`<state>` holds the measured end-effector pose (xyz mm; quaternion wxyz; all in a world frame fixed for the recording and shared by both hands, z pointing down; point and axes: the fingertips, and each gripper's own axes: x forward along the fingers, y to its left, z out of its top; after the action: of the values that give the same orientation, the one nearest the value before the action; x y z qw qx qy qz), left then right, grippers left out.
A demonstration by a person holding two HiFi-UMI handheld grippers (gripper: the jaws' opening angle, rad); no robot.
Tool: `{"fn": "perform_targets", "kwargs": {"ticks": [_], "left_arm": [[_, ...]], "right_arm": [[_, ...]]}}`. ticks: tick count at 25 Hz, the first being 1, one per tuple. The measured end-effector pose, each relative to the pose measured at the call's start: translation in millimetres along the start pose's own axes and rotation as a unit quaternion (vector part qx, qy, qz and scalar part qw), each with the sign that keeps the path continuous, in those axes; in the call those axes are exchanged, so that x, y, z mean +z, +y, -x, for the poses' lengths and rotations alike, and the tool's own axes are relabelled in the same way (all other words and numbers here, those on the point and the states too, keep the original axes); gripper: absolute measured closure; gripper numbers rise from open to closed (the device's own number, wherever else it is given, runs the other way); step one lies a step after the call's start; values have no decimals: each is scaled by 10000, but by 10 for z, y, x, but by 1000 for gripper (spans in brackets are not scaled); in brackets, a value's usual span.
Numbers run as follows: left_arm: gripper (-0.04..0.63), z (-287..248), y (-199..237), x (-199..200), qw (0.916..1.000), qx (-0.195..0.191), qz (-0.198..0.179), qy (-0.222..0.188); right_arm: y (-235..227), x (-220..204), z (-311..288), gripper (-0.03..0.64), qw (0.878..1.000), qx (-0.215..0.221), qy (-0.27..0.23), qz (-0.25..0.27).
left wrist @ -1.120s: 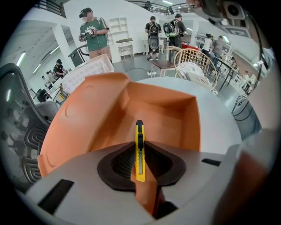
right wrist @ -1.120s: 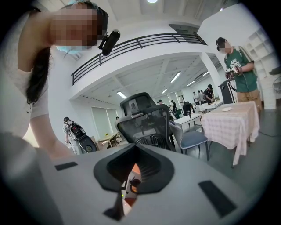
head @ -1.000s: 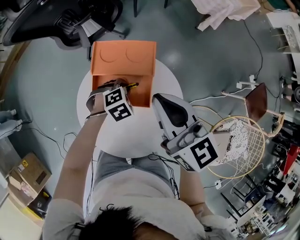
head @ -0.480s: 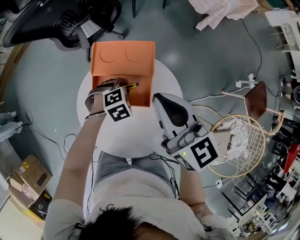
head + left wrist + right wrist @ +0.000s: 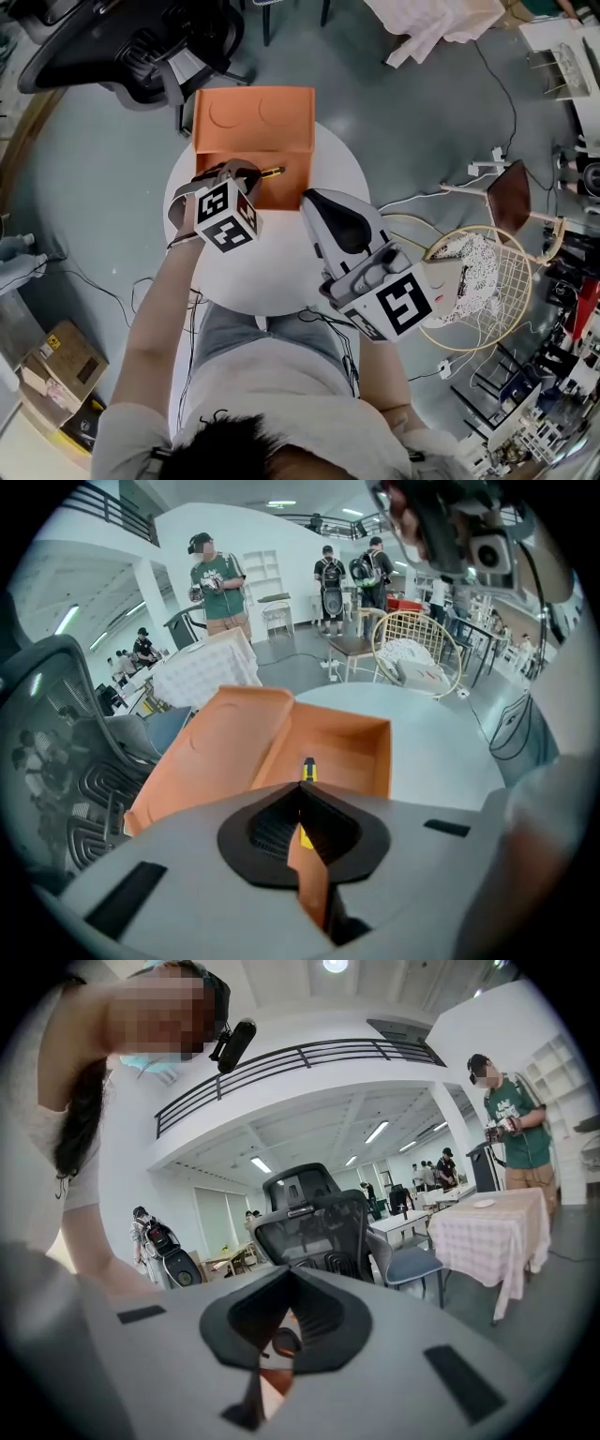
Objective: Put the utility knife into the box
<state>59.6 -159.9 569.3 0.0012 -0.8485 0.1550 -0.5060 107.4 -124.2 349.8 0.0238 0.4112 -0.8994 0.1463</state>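
Note:
An orange box stands open at the far side of the round white table, its lid folded back. My left gripper is shut on the yellow and black utility knife, whose tip sticks out over the box's open inside. In the left gripper view the knife pokes past the shut left gripper above the box. My right gripper hovers over the table's right side, beside the box, shut with nothing in it. The right gripper view shows that gripper pointing out into the room.
A black office chair stands behind the box on the grey floor. A wire-frame chair and cables lie right of the table. A cardboard carton sits at lower left. People stand in the hall.
The left gripper's marker cube has tilted and drawn back slightly toward the person, knife still held over the box. The right gripper has hardly moved.

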Motion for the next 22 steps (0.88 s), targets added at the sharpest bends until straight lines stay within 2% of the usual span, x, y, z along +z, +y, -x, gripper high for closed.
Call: {"fn": "perform_targets", "kwargs": {"ticks": [4, 7, 12, 17, 22], "left_arm": [[586, 254, 11, 76, 9976, -8, 436, -538], [586, 529, 6, 177, 9892, -100, 939, -1121], [587, 1117, 39, 369, 9675, -190, 1436, -2072], [587, 1711, 12, 497, 9425, -197, 1612, -2921], [588, 2232, -32, 498, 9203, -165, 1661, -3538]], "right_arm": [[162, 41, -20, 609, 9999, -65, -59, 81], [294, 89, -16, 609, 9998, -135, -99, 139], [540, 202, -52, 609, 9991, -251, -190, 288], [788, 285, -108, 609, 9982, -319, -265, 438], [1021, 356, -162, 609, 9971, -381, -324, 574]]}}
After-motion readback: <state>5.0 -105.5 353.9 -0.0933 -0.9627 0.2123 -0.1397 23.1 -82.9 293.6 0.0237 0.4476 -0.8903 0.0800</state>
